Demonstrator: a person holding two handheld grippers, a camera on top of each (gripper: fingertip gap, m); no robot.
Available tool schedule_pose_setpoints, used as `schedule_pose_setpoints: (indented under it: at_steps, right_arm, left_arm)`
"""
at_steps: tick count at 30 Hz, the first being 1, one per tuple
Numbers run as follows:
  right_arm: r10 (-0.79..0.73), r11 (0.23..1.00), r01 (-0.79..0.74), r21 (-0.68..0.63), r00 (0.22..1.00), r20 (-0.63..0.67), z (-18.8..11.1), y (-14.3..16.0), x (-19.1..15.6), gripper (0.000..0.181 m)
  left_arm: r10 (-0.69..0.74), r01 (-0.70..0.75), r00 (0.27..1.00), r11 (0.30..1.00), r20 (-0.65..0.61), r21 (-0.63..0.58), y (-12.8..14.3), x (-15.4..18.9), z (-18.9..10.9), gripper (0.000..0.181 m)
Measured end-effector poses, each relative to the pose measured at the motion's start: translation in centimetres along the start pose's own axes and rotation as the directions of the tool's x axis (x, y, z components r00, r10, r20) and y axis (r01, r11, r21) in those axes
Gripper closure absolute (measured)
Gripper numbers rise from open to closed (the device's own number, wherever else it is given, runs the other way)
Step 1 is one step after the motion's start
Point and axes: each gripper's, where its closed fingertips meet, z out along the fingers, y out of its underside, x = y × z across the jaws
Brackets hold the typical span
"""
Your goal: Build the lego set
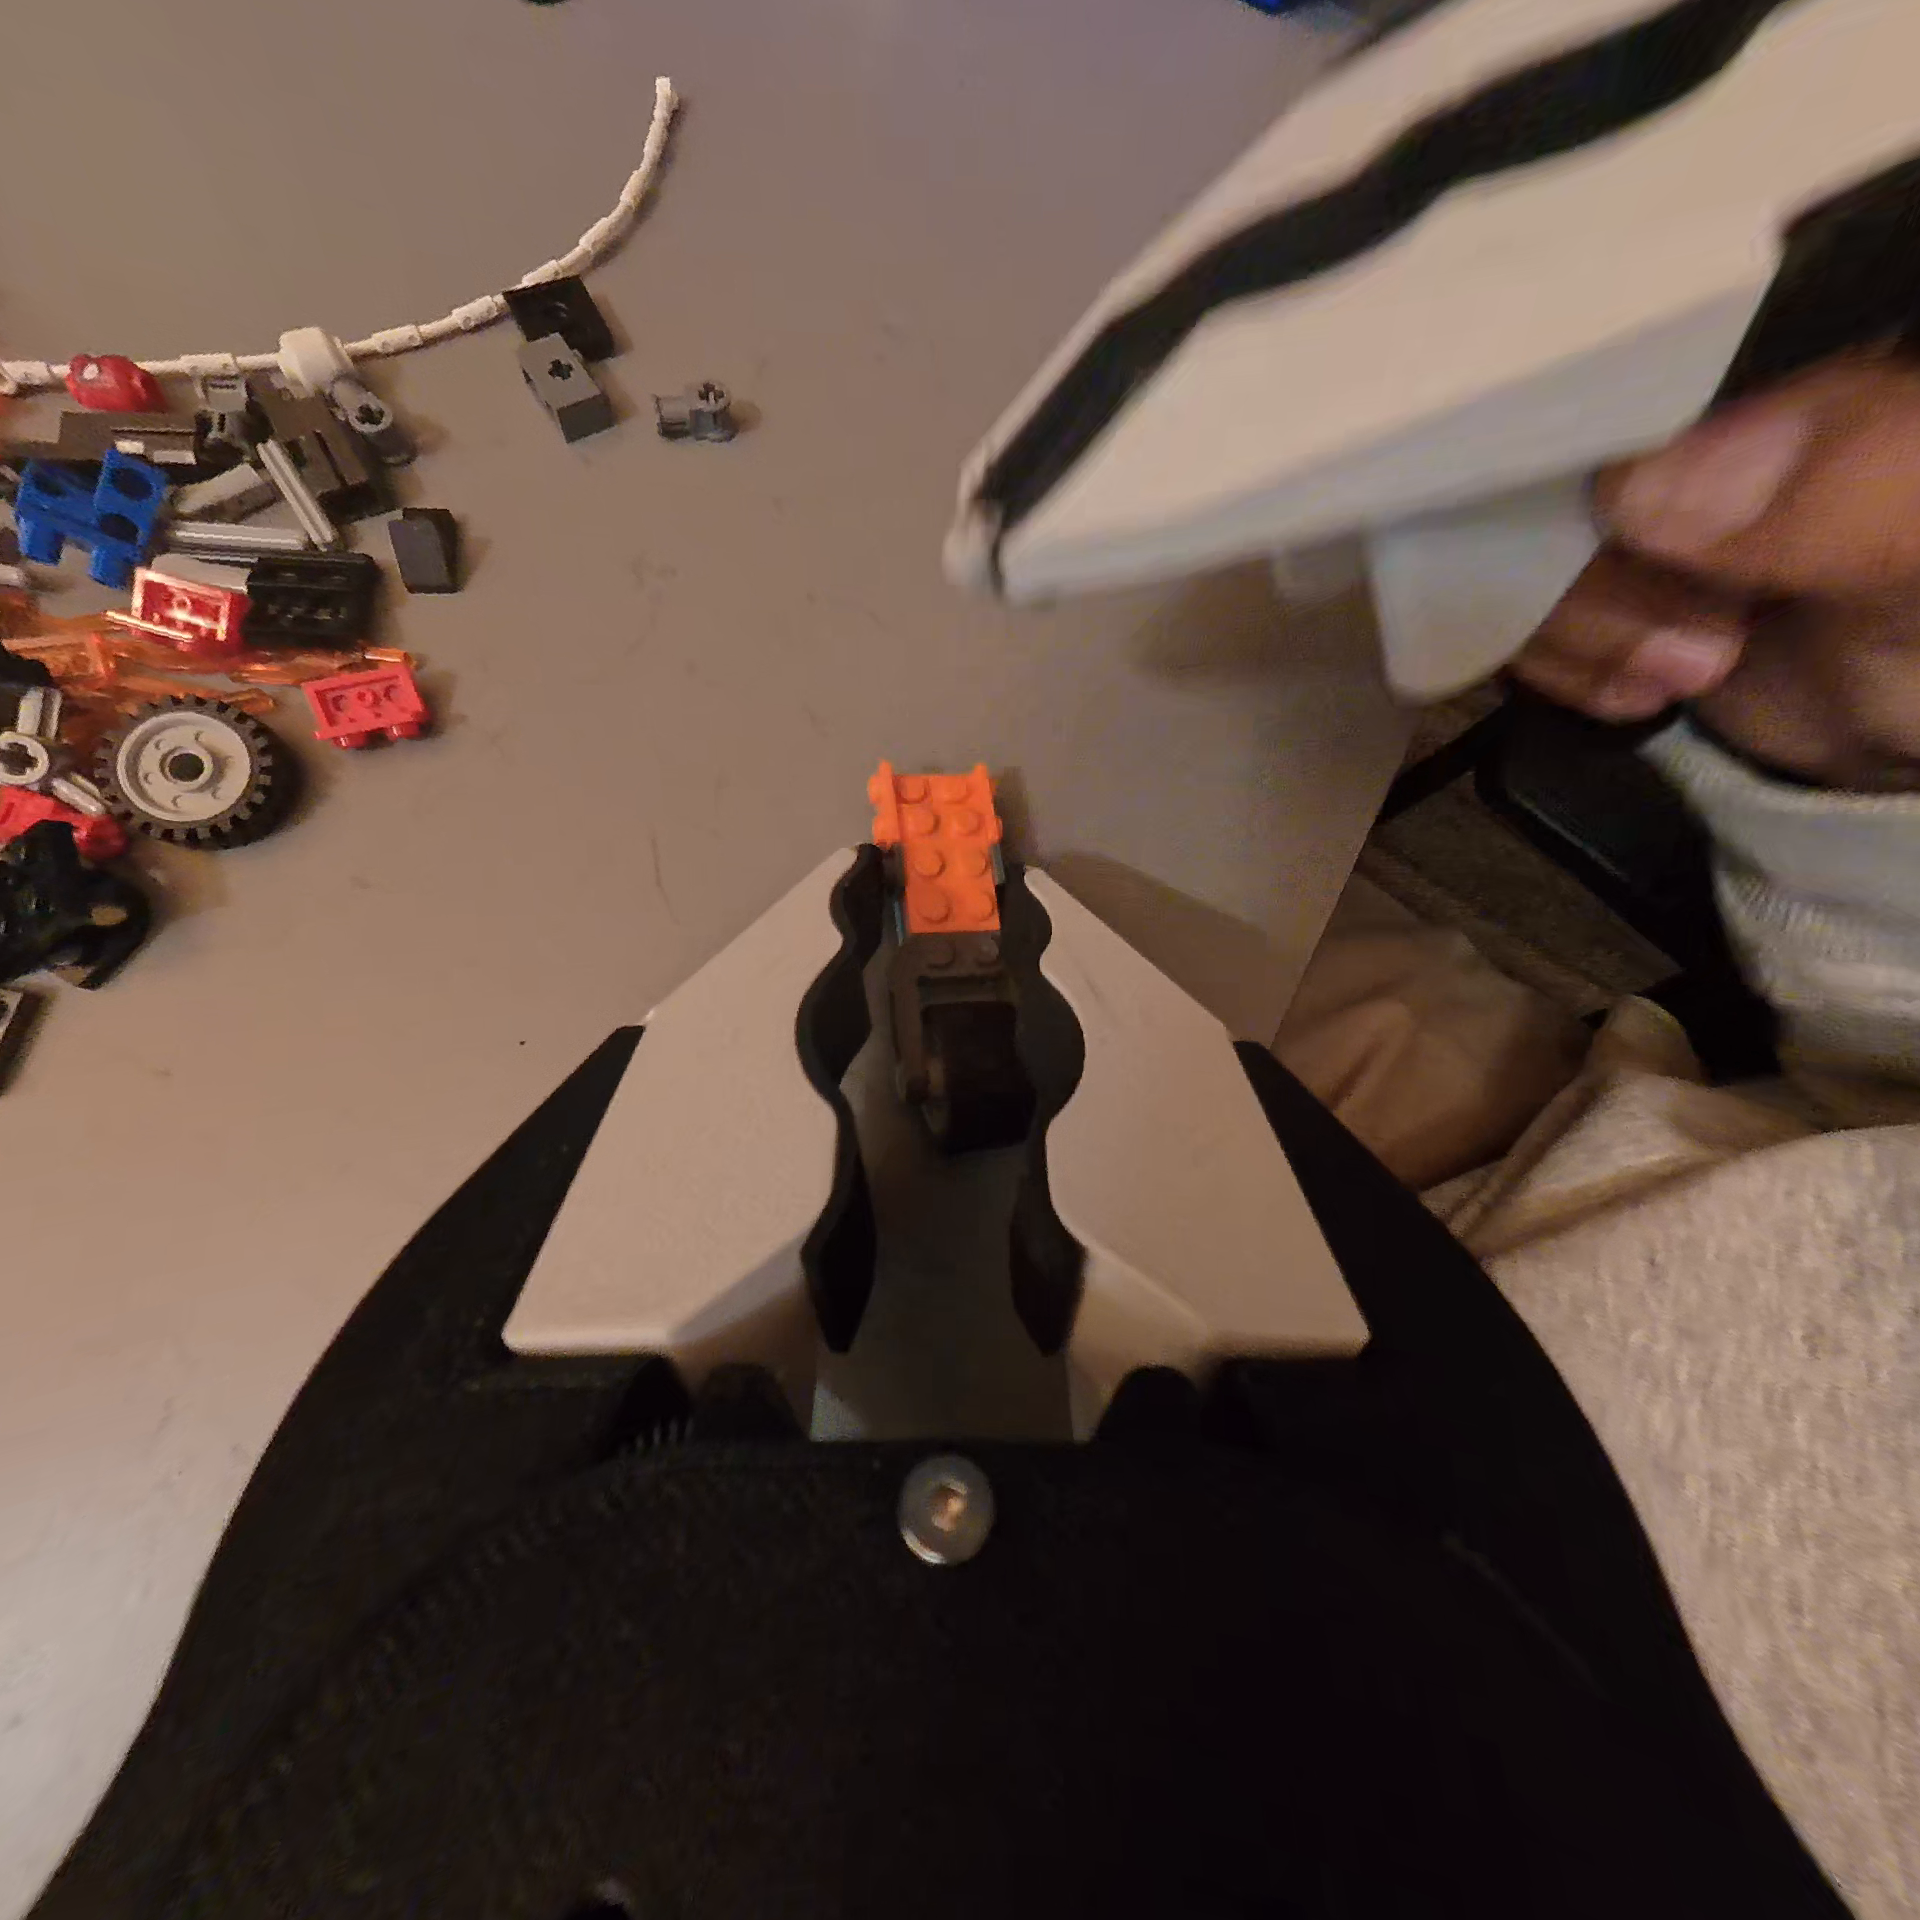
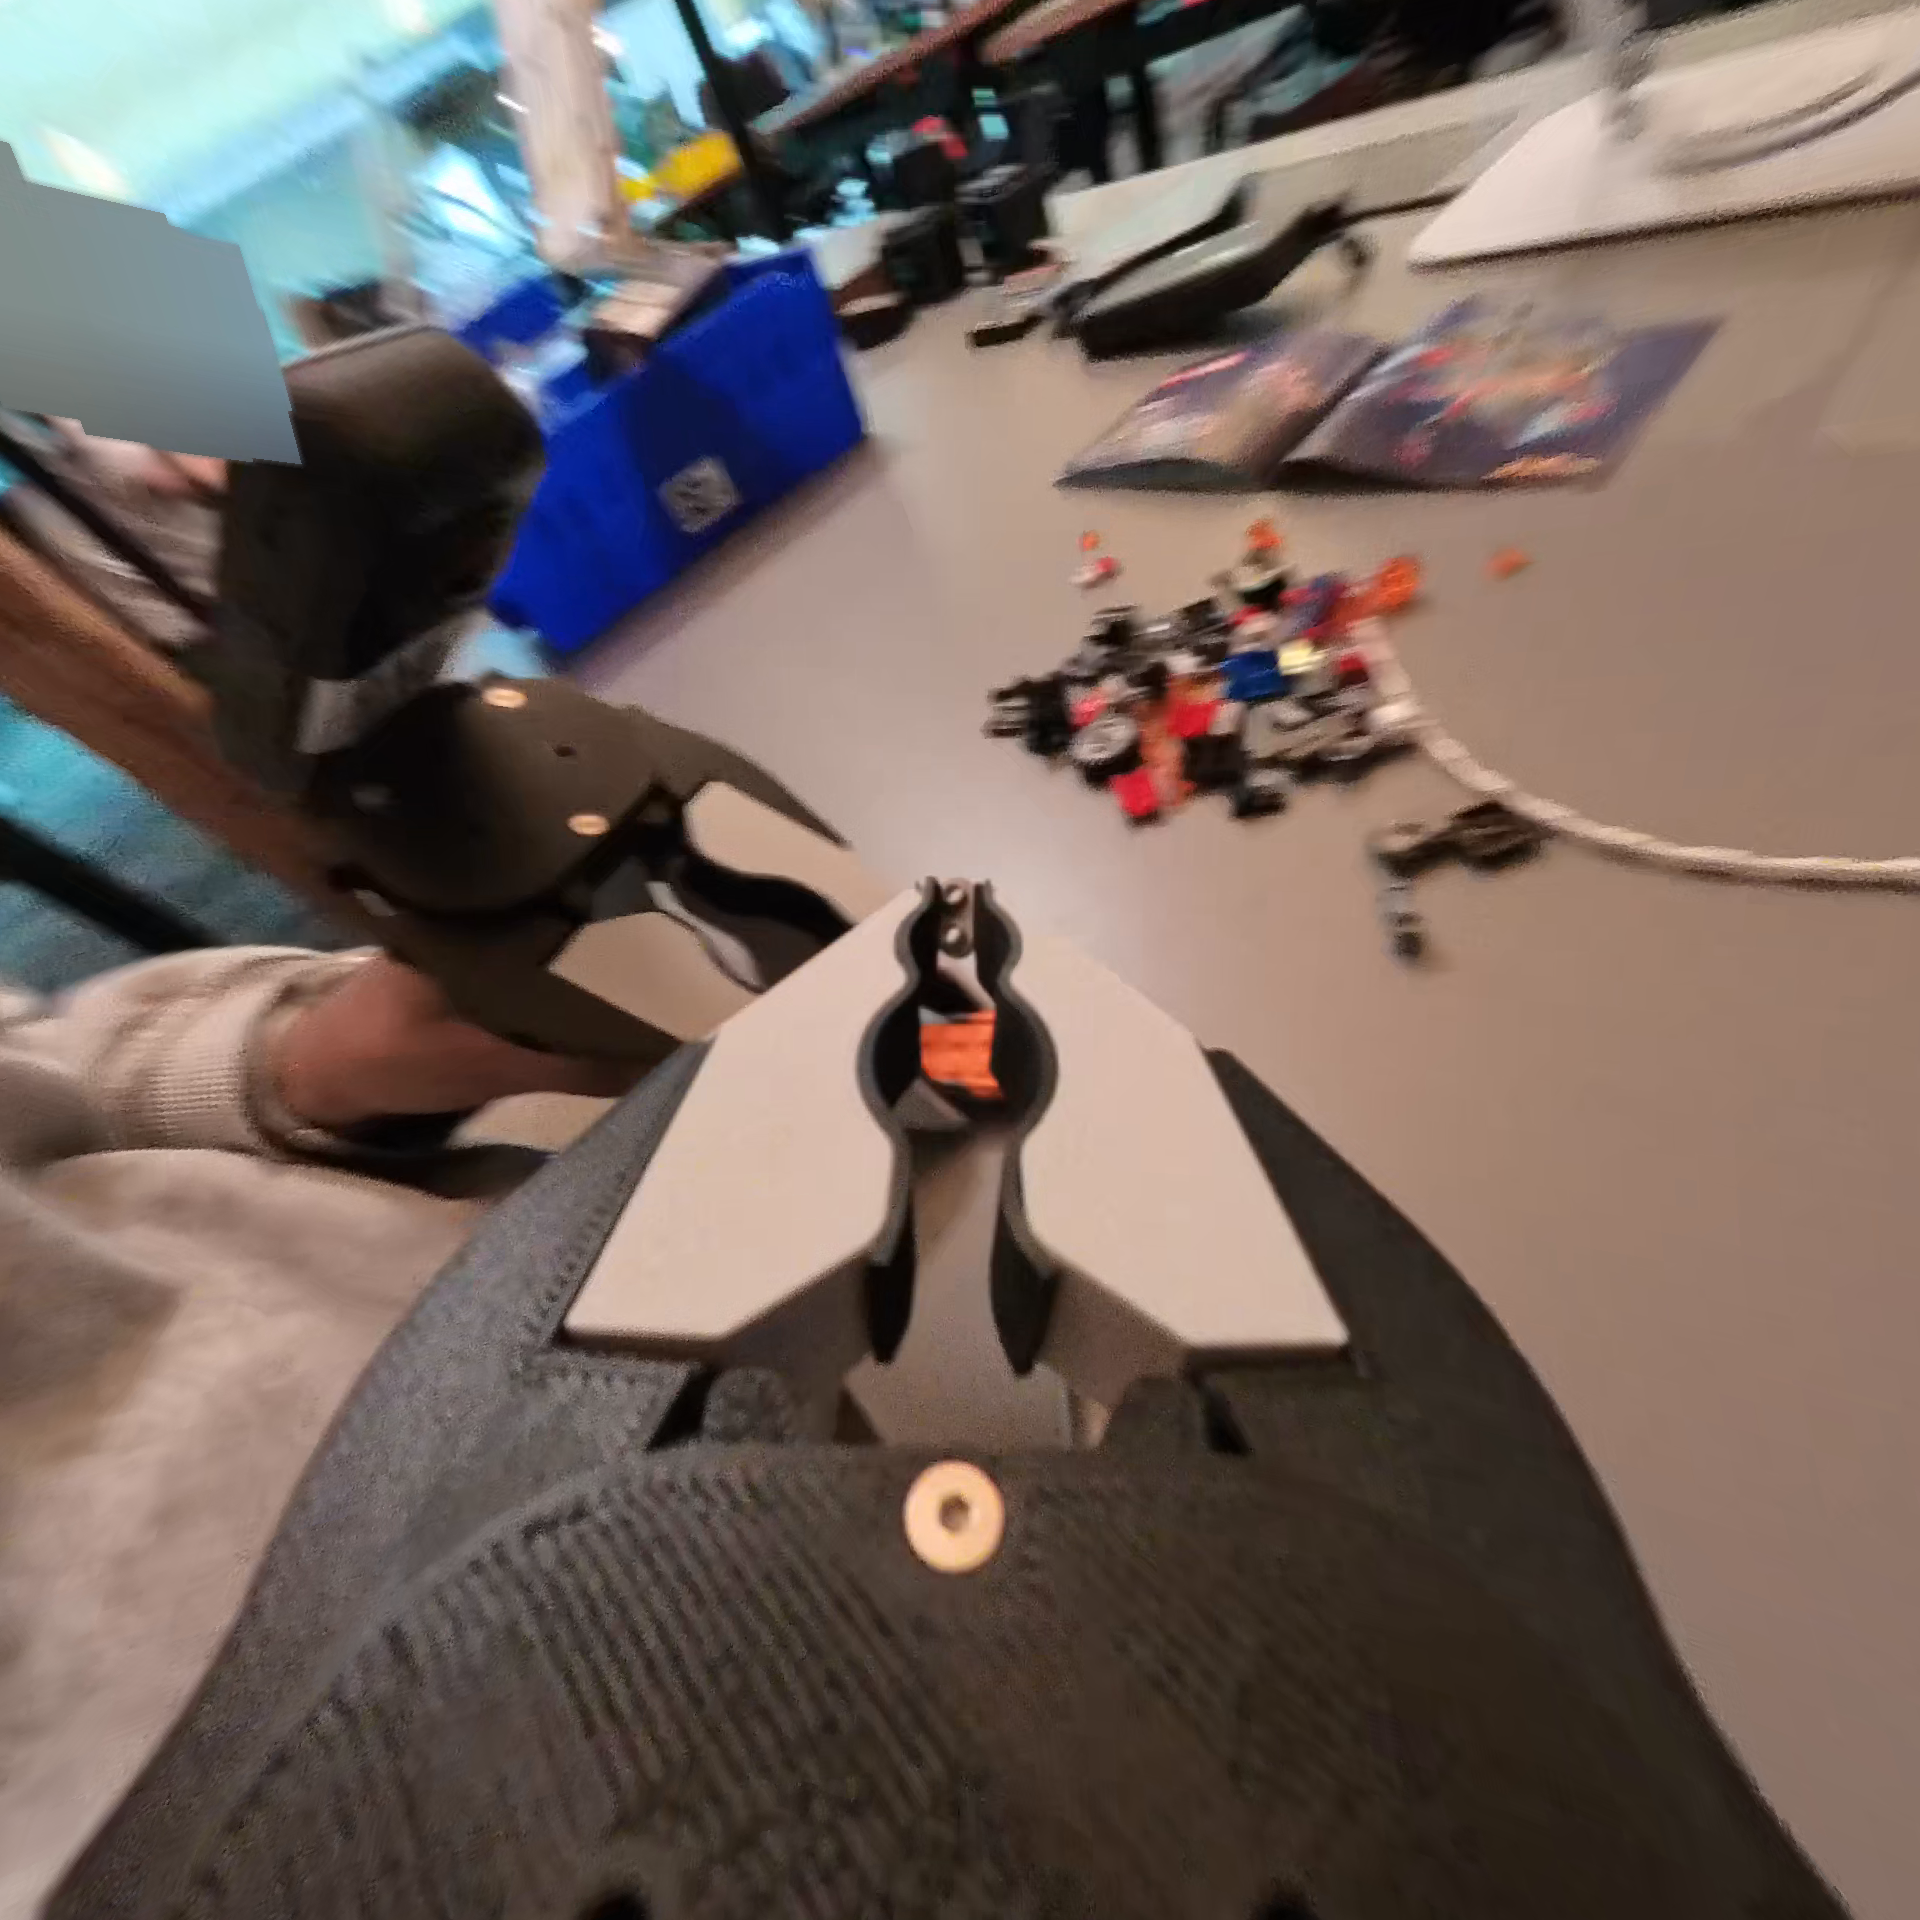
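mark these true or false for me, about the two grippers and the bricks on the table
1. The left gripper is shut on an orange brick assembly. True.
2. The pile of loose bricks lies to the right of the left gripper in its own view. False: it lies to the left.
3. The right gripper stands wide open with nothing between its fingers. False: it is closed on a small dark grey piece at the tips.
4. A white segmented chain curves across the grey table beyond the pile. True.
5. The open booklet sits inside the blue bin. False: it lies flat on the table, apart from the bin.
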Motion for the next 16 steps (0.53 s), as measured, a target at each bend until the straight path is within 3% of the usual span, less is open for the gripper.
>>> schedule_pose_setpoints:
  at_steps: [1,5,8,13,16]
  right_arm:
    - [-0.051,0.999,0.05,-0.018,0.996,-0.076,-0.6,-0.1,1.0,0.177]
    - [-0.066,0.998,0.063,-0.028,0.992,-0.104,-0.5,0.6,2.2,0.177]
    - [-0.084,0.989,0.061,-0.138,0.982,-0.168,1.2,2.2,3.8,0.176]
    - [-0.323,0.931,0.242,-0.275,0.895,-0.307,4.3,1.0,6.9,0.176]
    - [-0.349,0.916,0.245,-0.317,0.876,-0.333,5.7,1.2,8.0,0.169]
  left_arm:
    - [0.002,-0.002,1.0,1.0,0.001,0.0,0.0,0.0,0.0,0.156]
    - [-0.01,0.01,1.0,1.0,-0.016,0.001,0.0,0.1,0.0,0.156]
    - [-0.012,0.012,1.0,1.0,-0.016,0.003,-0.1,0.1,0.0,0.156]
    - [-0.012,0.012,1.0,1.0,-0.016,0.005,-0.1,0.1,0.0,0.157]
    - [-0.015,0.015,1.0,1.0,-0.016,0.007,-0.1,0.0,0.0,0.157]
